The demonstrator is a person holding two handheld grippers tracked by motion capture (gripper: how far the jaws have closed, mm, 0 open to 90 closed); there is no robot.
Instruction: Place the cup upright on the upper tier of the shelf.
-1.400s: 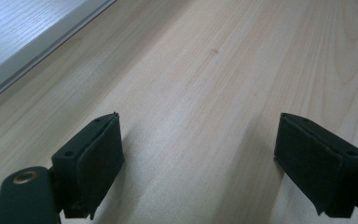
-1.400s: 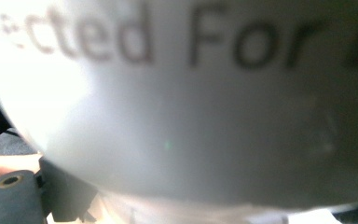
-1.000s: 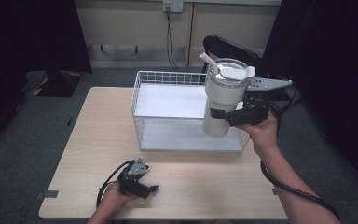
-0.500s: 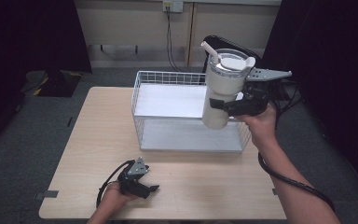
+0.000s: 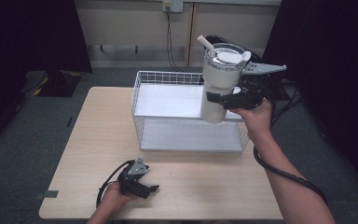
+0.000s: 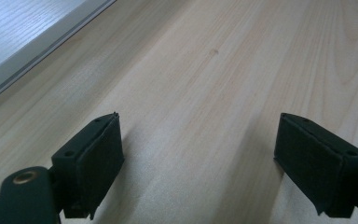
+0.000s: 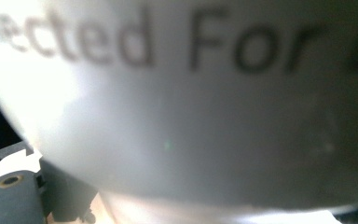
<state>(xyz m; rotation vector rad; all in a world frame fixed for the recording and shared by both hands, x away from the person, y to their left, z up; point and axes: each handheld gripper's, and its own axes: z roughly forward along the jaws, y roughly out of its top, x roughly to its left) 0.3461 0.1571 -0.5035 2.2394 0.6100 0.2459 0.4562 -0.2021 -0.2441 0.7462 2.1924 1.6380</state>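
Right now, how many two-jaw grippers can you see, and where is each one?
2. The left black two-jaw gripper rests low on the light wooden table, jaws apart and empty. The right black two-jaw gripper holds the white lidded tumbler above the white wire basket.

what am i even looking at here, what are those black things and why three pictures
A person sits at a wooden table with a hand-held gripper in each hand: a black tool with two jaws that pinch. The high view looks down from above; each of the other two comes from a camera riding on one tool. The right hand-held gripper is clamped on a white tumbler with a lid and straw, lifted above a white wire basket; its own camera sees the tumbler's wall close up, blurred lettering included. The left hand-held gripper rests on the table, jaws apart, holding nothing.
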